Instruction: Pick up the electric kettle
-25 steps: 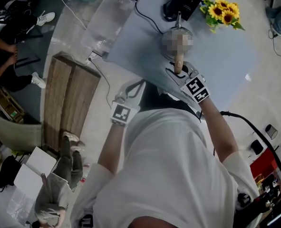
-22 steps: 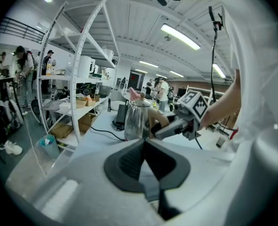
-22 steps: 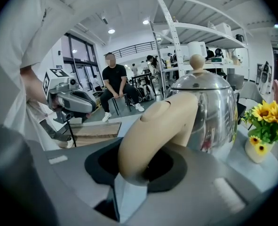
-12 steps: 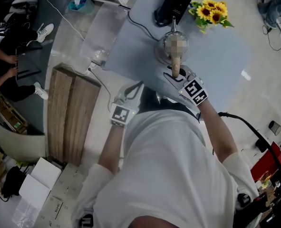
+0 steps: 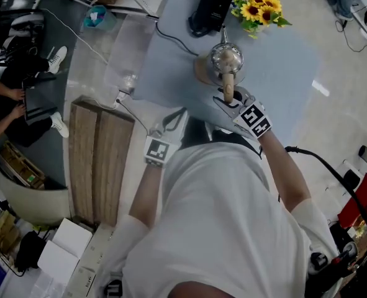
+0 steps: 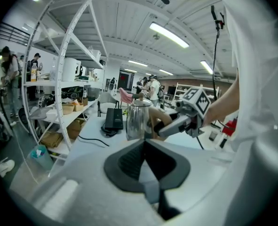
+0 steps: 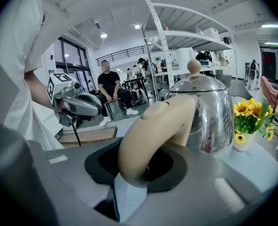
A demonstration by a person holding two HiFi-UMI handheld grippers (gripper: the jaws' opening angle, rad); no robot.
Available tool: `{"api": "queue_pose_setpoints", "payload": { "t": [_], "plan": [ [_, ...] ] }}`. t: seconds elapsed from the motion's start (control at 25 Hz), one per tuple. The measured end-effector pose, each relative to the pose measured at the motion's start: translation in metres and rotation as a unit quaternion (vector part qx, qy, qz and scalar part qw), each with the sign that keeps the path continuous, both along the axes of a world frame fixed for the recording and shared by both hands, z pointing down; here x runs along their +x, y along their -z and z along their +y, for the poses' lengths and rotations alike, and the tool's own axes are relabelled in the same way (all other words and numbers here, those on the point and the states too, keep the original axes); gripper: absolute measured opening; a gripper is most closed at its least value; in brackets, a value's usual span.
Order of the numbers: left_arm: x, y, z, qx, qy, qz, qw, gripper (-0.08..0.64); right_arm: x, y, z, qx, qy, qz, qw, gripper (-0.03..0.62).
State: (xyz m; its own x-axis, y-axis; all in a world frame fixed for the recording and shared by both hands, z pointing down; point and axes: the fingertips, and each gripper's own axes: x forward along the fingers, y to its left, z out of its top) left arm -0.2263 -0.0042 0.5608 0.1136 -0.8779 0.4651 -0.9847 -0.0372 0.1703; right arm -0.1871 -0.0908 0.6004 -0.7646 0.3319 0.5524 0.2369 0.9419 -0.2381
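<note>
The steel electric kettle (image 5: 225, 59) with a beige handle (image 5: 228, 87) stands out over the pale blue table (image 5: 282, 73), partly over a round brown base (image 5: 200, 73). My right gripper (image 5: 228, 98) is shut on that handle; in the right gripper view the handle (image 7: 153, 135) fills the space between the pads of the right gripper (image 7: 136, 168), with the kettle body (image 7: 209, 117) just beyond. Whether the kettle is off its base I cannot tell. My left gripper (image 5: 181, 113) hovers at the table's near edge, shut and empty (image 6: 145, 155), pointing at the kettle (image 6: 138, 120).
A black box (image 5: 212, 5) with a cord and a bunch of sunflowers (image 5: 258, 8) sit at the table's far side. A wooden bench (image 5: 96, 154) lies on the floor to the left. White shelving (image 6: 68, 79) stands beyond the table, and seated people (image 5: 9, 92) are further left.
The right gripper and the kettle have shifted a little to the right of the black box, uncovering more of the round brown base. The left gripper has drifted slightly; both stay shut.
</note>
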Motion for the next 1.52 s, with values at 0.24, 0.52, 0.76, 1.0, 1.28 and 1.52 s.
{"api": "queue_pose_setpoints", "payload": {
  "t": [0.24,0.52,0.76,1.0,1.28,1.52],
  "plan": [
    [0.012,0.0,-0.011,0.0,-0.03,-0.007,0.9995,0.002,0.017,0.001,-0.008,0.0,-0.022,0.0,1.0,0.12],
    [0.024,0.005,-0.026,0.006,-0.065,-0.006,0.9979,0.002,0.035,0.008,-0.018,-0.001,-0.056,-0.002,0.998,0.12],
    [0.035,0.007,-0.037,0.003,-0.094,-0.004,0.9955,0.002,0.051,0.013,-0.032,0.001,-0.094,-0.007,0.996,0.12],
    [0.045,0.009,-0.05,0.002,-0.127,-0.008,0.9919,0.002,0.069,0.013,-0.045,0.001,-0.131,-0.011,0.991,0.12],
    [0.053,0.016,-0.07,0.002,-0.146,0.006,0.9892,0.002,0.091,0.014,-0.063,0.002,-0.176,-0.013,0.984,0.12],
    [0.064,0.012,-0.085,0.005,-0.174,0.012,0.9846,0.002,0.112,0.011,-0.078,0.0,-0.216,-0.011,0.976,0.12]
  ]
}}
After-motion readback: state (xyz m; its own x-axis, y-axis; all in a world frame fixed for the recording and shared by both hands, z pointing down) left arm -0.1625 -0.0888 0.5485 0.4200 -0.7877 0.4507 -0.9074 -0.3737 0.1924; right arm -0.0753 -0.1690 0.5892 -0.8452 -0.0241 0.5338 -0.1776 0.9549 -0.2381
